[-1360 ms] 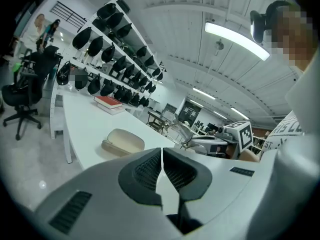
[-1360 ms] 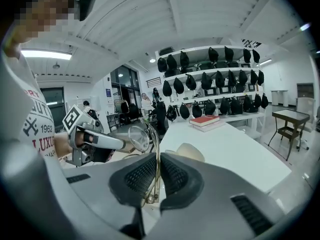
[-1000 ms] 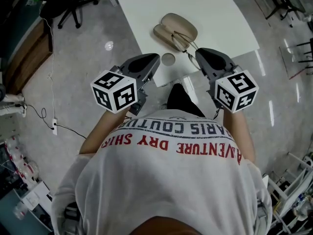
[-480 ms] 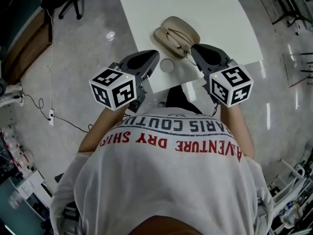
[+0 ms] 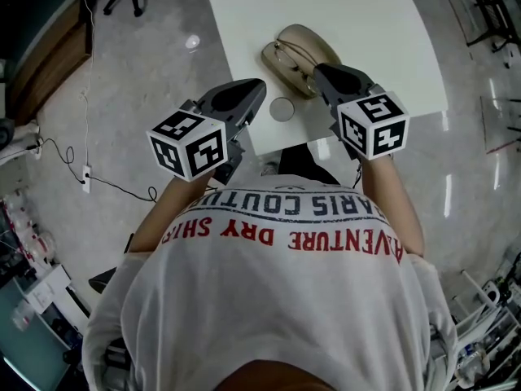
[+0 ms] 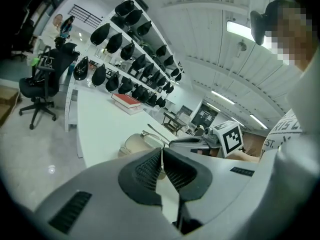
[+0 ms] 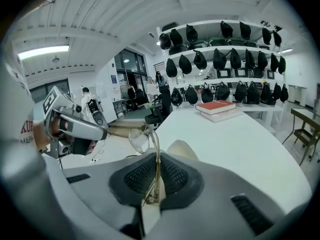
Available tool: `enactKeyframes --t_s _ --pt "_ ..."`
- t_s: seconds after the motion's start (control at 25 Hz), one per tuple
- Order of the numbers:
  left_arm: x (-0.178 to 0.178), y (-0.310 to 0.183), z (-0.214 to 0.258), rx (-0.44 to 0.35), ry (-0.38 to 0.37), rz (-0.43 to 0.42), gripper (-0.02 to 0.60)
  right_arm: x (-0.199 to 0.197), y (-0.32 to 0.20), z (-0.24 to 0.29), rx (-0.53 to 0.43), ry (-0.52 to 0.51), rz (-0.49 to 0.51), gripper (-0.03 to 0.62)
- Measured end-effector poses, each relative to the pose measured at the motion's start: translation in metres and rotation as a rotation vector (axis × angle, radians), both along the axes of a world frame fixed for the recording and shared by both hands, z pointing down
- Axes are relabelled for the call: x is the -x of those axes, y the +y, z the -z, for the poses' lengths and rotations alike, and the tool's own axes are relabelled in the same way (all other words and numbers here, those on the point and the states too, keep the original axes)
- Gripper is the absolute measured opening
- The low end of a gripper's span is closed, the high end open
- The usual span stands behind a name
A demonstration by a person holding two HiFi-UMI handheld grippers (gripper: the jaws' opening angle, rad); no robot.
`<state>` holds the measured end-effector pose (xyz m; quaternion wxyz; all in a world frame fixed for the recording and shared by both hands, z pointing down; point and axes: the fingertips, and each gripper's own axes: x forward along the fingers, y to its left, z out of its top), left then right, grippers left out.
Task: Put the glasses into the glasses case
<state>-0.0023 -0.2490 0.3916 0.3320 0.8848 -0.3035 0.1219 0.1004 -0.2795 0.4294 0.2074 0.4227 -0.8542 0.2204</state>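
The glasses (image 7: 141,138) are pinched by one thin side arm between the pads of the right gripper (image 7: 157,160), whose jaws are closed hard on that wire with barely a gap left, and a round lens is seen sticking up and to the left past the jaw tips. From the head view the glasses (image 5: 293,55) are seen over the near half of the beige glasses case (image 5: 309,39), which is lying open near the front edge of the white table (image 5: 358,15); whether the frame is touching the case cannot be told. The right gripper (image 5: 319,73) is pointed at the case's near right side. The left gripper (image 5: 259,88) is held apart to the left, just over the table's edge, and in its own view the left gripper's jaws are seen brought together at the tips with nothing between them, the case (image 6: 134,145) just beyond. A small round disc (image 5: 282,109) is seen on the table between the two grippers. Farther back a red book (image 7: 216,106) is stacked on the table, shelves (image 7: 225,59) are lined with dark caps, and an office chair (image 6: 42,86) is parked on the floor.
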Motion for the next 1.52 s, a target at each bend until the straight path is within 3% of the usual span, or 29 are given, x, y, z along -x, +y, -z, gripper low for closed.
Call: enactKeyframes --t_s 0.96,1.4,1.52 --pt "0.004 -0.014 -0.014 0.041 -0.009 0.035 0.034 -0.001 -0.017 -0.073 0.099 0.174 -0.019 0.037" --pt "0.008 -0.019 -0.024 0.046 0.004 0.054 0.034 0.005 -0.015 -0.085 0.158 0.155 0.027 0.042" --pt "0.011 -0.019 -0.022 0.043 0.006 0.061 0.034 0.008 -0.015 -0.083 0.173 0.129 0.032 0.12"
